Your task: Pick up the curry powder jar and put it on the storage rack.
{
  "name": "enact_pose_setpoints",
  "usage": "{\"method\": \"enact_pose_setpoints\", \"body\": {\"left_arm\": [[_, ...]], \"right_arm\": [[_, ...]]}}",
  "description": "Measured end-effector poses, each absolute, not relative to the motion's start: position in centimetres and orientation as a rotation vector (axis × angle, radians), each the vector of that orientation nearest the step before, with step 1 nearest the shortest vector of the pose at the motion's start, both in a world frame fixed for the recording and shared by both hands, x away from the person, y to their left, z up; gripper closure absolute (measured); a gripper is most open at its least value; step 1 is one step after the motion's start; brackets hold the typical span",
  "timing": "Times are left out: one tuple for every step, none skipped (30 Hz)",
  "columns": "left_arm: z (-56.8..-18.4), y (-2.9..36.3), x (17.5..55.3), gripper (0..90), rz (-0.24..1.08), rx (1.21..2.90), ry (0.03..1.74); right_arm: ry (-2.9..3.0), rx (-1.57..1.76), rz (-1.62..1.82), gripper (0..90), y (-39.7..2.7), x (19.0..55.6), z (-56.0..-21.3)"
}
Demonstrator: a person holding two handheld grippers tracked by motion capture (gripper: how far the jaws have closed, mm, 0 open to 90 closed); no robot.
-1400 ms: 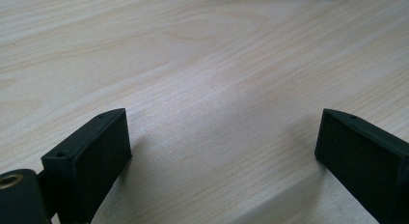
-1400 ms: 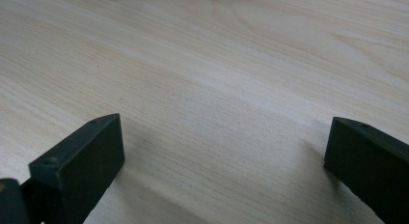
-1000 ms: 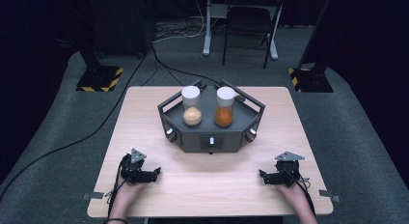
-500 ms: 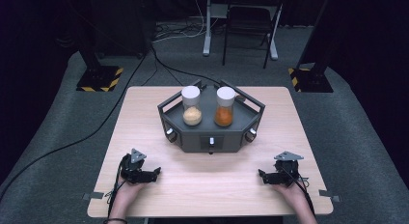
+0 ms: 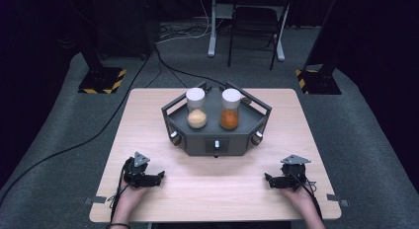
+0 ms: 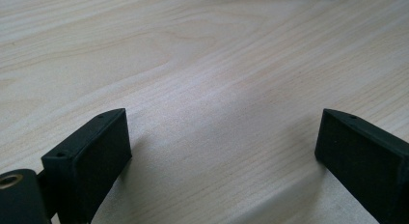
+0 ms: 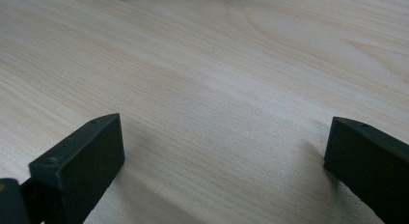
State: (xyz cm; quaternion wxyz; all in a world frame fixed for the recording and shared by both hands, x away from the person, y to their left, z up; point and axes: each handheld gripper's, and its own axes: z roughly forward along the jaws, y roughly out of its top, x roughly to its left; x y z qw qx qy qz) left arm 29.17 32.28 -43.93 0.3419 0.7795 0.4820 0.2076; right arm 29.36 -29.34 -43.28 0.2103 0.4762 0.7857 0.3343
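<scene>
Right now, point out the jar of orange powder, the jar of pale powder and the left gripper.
Orange powder jar point(image 5: 230, 112), high view, on its glass body.
Pale powder jar point(image 5: 196, 111), high view, on its glass body.
Left gripper point(image 5: 159, 176), high view, between its jaw tips.

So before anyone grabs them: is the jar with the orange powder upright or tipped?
Upright. The orange-powder jar stands in the grey tray, white lid on top, beside the paler jar.

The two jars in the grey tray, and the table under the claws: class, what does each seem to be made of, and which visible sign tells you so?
Left jar and right jar: clear walls, likely plastic or glass, since the pale and orange fillings show through; the caps are opaque white, probably plastic.
Tray: matte dark grey, probably plastic or painted metal.
Table: light wood or wood-look laminate, with grain lines and a dull sheen.
</scene>
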Motion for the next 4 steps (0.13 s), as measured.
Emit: {"method": "enact_pose_setpoints", "body": {"left_arm": [[-43.92,32.29,29.18,5.0,0.539,2.028,1.253],[-43.92,32.29,29.18,5.0,0.539,2.028,1.253],[-43.92,32.29,29.18,5.0,0.539,2.028,1.253],[-43.92,32.29,29.18,5.0,0.539,2.028,1.253]], "right_arm": [[2.184,1.324,0.929,0.0,-29.34,29.36,-43.28],[2.184,1.323,0.93,0.0,-29.35,29.37,-43.29],[2.185,1.324,0.93,0.0,-29.35,29.37,-43.28],[2.185,1.322,0.931,0.0,-29.36,29.38,-43.29]]}}
